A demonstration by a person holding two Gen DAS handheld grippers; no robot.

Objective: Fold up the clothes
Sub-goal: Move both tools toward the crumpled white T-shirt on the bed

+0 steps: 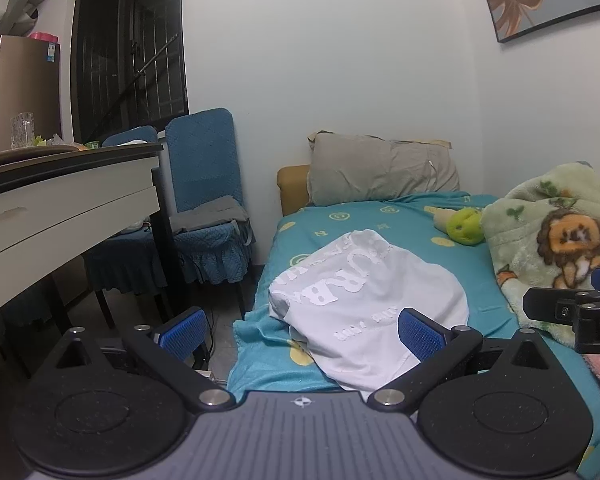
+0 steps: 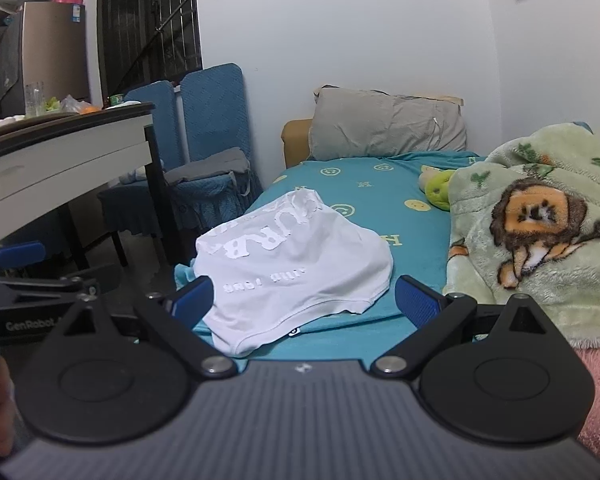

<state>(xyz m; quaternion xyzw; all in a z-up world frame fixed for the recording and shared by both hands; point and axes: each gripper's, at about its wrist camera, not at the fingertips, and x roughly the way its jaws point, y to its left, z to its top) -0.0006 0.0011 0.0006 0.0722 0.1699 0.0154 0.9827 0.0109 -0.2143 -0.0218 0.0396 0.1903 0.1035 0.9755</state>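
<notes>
Both the left gripper and the right gripper are held wide apart and empty just short of a crumpled white T-shirt, which is spread on the teal bedsheet directly ahead of them, beside a green lion blanket.

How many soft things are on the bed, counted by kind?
White shirt: 1
Grey pillow: 1
Lion blanket: 1
Green plush toy: 1
Total: 4
</notes>
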